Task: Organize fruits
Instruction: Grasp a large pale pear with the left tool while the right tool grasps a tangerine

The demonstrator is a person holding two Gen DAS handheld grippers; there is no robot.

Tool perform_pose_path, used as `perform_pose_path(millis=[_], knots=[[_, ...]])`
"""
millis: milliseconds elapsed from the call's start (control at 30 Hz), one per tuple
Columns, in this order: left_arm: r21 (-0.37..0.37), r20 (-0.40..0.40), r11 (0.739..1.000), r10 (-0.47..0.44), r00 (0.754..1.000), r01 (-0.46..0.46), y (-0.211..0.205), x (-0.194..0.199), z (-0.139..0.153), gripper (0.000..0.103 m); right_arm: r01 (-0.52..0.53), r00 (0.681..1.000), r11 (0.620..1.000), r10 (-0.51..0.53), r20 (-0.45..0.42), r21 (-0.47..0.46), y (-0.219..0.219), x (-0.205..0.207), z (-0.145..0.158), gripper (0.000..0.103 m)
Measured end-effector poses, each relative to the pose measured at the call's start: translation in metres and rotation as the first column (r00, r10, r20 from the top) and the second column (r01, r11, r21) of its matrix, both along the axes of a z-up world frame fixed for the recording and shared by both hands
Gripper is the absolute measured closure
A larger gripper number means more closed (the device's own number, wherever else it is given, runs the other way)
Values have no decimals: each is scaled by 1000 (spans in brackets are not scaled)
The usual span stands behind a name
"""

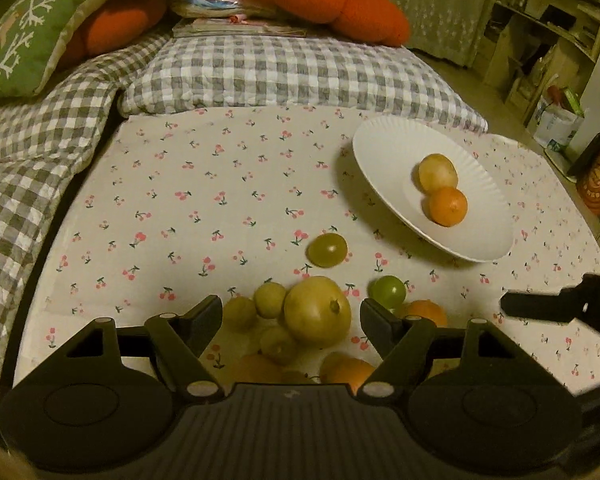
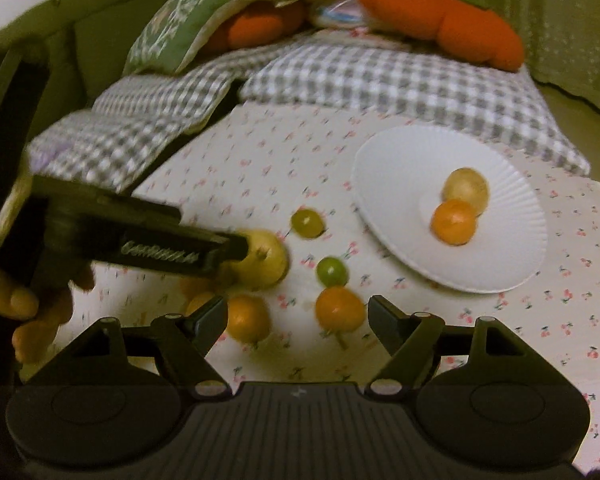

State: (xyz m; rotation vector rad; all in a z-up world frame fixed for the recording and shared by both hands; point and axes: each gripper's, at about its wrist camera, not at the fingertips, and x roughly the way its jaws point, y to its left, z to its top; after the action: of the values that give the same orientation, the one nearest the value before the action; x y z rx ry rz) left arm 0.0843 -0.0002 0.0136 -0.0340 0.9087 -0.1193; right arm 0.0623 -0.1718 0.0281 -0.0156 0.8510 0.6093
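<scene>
Two fruits sit on the plate (image 1: 384,148) already — a yellow fruit (image 1: 437,172) and an orange (image 1: 448,206), touching. The rest is loose on the cherry cloth (image 1: 204,184): big yellow fruit (image 1: 317,311), small yellow-green ones, two green grapes (image 1: 327,249) (image 1: 387,291), more oranges (image 2: 339,309). So an early stage, most left to move. Left gripper (image 1: 291,316) spread, nothing pinched — big yellow fruit sits between its fingers. Right gripper (image 2: 298,320) spread, empty, an orange just ahead of it.
</scene>
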Motion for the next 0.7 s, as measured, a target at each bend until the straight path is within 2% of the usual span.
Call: perform_pose_path(millis=[467,700], knots=[[41,-5,998,-53,999,53,-14,5,-11,36,-76,997,996,76,1,-56,22,-8,-15,29],[72,-20,994,-81,997,82,-23,9,-20,39,-58,998,995,59,9,-75,21,-6,-18,29]])
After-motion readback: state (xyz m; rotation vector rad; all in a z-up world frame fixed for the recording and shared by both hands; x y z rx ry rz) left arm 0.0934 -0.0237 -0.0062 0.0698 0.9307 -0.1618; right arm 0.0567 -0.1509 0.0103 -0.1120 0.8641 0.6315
